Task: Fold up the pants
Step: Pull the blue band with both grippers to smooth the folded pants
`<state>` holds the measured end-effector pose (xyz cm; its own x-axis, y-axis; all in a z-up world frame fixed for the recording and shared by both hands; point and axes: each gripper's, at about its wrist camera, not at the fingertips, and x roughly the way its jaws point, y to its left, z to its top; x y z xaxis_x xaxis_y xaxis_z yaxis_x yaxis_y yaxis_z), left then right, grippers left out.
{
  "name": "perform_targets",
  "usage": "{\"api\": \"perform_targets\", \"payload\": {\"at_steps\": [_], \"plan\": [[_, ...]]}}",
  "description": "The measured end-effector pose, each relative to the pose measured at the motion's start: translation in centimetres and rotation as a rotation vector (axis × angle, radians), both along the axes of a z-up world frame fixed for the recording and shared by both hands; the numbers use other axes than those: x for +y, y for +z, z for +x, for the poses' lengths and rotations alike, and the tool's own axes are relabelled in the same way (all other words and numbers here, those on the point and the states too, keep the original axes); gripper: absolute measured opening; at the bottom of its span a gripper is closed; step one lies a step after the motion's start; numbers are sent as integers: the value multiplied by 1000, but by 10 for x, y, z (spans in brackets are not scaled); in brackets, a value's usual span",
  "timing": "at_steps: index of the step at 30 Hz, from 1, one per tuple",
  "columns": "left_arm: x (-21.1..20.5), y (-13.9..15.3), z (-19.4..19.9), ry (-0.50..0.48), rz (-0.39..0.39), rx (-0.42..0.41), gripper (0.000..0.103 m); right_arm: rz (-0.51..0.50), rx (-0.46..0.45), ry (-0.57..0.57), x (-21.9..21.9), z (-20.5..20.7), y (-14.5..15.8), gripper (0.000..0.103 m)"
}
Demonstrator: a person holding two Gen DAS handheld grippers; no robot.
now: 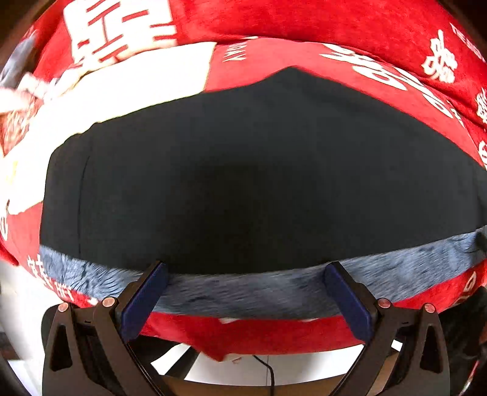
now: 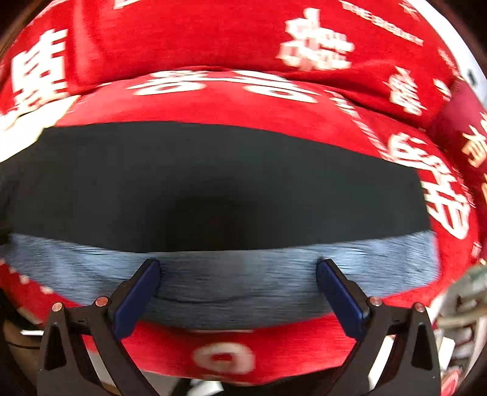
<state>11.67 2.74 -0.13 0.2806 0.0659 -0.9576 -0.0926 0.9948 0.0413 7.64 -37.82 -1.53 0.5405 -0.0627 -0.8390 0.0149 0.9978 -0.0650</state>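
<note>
The black pants (image 1: pixel 243 182) lie folded flat on a red blanket (image 1: pixel 304 18), with a strip of their grey fleece lining (image 1: pixel 258 289) showing along the near edge. My left gripper (image 1: pixel 246 274) is open and empty, its fingers spread just over that lining strip. In the right wrist view the same black pants (image 2: pixel 213 189) and grey lining (image 2: pixel 237 280) fill the middle. My right gripper (image 2: pixel 237 268) is open and empty, its fingers spread over the lining near the pants' near edge.
The red blanket (image 2: pixel 243 30) with white characters covers the surface and rises in folds behind the pants. A white patch (image 1: pixel 121 85) of the blanket lies to the left. A white floor or wall (image 1: pixel 18 319) shows below its near edge. Clutter (image 2: pixel 462 304) sits at the right.
</note>
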Motion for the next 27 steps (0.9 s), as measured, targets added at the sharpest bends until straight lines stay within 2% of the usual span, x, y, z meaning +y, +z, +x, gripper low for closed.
{"api": "perform_targets", "payload": {"at_steps": [3, 4, 7, 10, 14, 17, 19, 22, 24, 26, 27], "plan": [[22, -9, -9, 40, 36, 14, 103, 27, 22, -89, -26, 3, -1, 103], [34, -11, -13, 63, 24, 14, 103, 26, 26, -113, -30, 2, 1, 103], [63, -14, -18, 136, 3, 22, 103, -16, 24, -137, -16, 0, 9, 103], [89, -10, -22, 199, 15, 28, 103, -22, -6, -58, 25, -5, 22, 103], [133, 3, -38, 297, 4, -7, 103, 14, -36, 103, 104, -10, 28, 103], [184, 4, -52, 428, -18, -18, 103, 53, -32, 180, 155, -13, 23, 103], [202, 3, -58, 475, -42, -14, 103, 49, -18, 234, 182, -12, 14, 103], [202, 0, -64, 440, -36, -22, 103, -34, 0, 259, 199, -7, -2, 102], [188, -3, -58, 389, 24, -25, 103, -18, 1, 253, 188, -6, -4, 102], [186, -17, -47, 367, 97, 11, 103, -21, -2, 230, 173, -5, -3, 102], [187, -22, -45, 370, 97, 24, 103, -25, -2, 215, 165, -5, -2, 102]]}}
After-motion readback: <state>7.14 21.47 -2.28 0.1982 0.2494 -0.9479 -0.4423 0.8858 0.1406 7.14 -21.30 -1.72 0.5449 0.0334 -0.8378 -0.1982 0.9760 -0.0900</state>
